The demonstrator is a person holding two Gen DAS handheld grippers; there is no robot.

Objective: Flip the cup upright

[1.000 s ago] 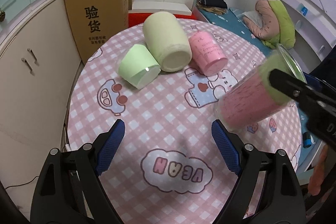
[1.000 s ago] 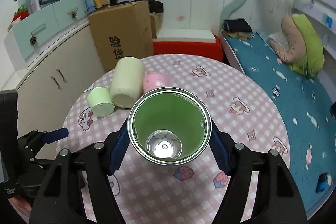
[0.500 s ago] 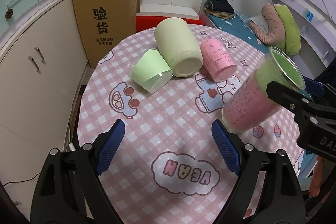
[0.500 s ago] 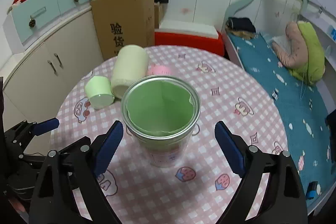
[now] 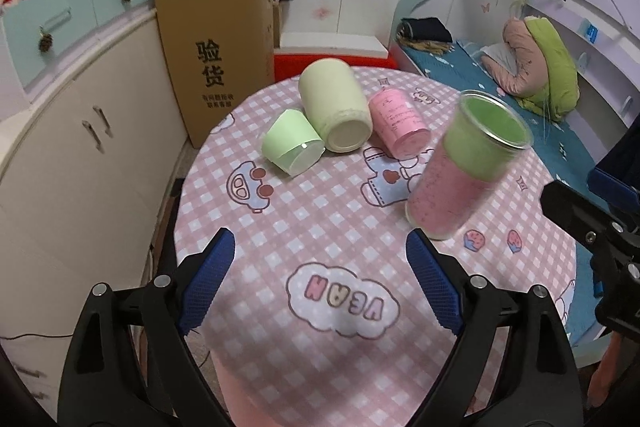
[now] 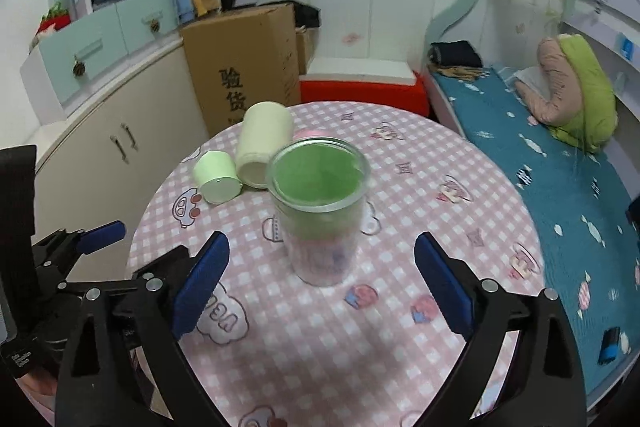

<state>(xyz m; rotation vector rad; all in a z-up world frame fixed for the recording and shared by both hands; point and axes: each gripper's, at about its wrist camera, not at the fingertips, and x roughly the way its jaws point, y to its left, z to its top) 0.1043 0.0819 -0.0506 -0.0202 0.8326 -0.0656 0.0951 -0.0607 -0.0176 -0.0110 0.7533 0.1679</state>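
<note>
Standing cup point(image 6: 320, 211) beyond parted right jaws.

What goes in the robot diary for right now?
clear cup: upright, released | right gripper: open | left gripper: open | three cups lying

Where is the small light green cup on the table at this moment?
In both views the small light green cup lies on its side at the table's far left, touching the cream cup to its right.
</note>
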